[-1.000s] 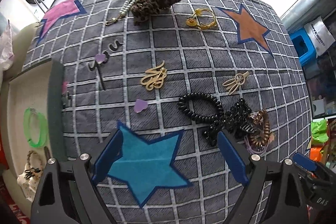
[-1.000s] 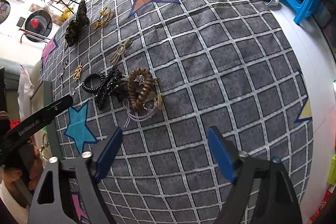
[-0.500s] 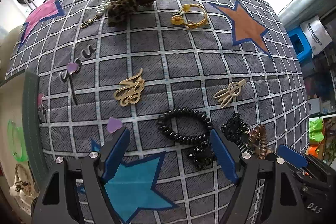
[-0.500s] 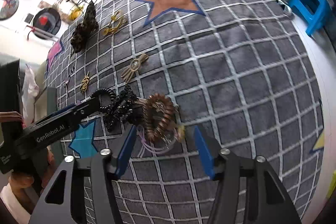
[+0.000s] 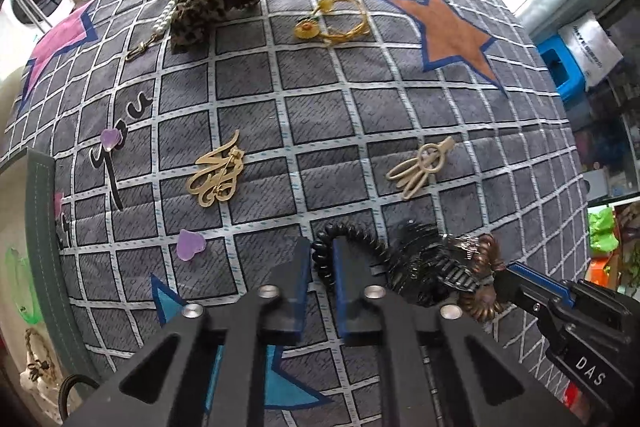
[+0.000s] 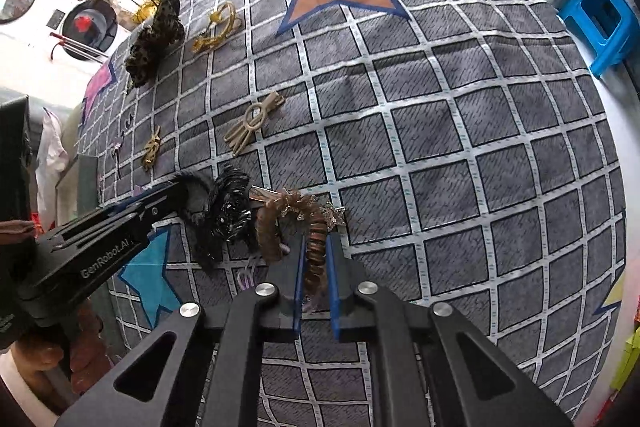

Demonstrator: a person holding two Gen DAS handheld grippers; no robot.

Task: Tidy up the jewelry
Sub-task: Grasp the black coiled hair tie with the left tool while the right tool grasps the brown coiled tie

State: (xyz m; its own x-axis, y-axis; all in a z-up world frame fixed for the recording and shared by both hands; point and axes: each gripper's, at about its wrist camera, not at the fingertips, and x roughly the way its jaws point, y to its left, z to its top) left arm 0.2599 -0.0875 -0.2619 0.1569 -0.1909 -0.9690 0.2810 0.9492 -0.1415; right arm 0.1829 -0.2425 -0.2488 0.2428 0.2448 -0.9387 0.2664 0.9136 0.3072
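A: Now, status of both tools?

B: Compared with 0.5 s ago, both sets of fingers have closed. The left gripper (image 5: 321,267) is clamped on the black spiral hair tie (image 5: 352,239). The right gripper (image 6: 314,267) is clamped on the brown spiral hair tie (image 6: 312,231).

A: Location of the items?

B: Both ties sit in 1 tangled cluster with a black beaded piece (image 6: 228,215) on the grey checked cloth (image 6: 440,147), near the blue star (image 6: 148,271).

A: Meaning for the task?

B: Judgement: 2 grasps are set, so pulling apart should separate the cluster. The tray (image 5: 40,227) at the left edge already holds pieces. The gold brooch (image 5: 218,177) and gold clip (image 5: 420,167) lie unsorted.
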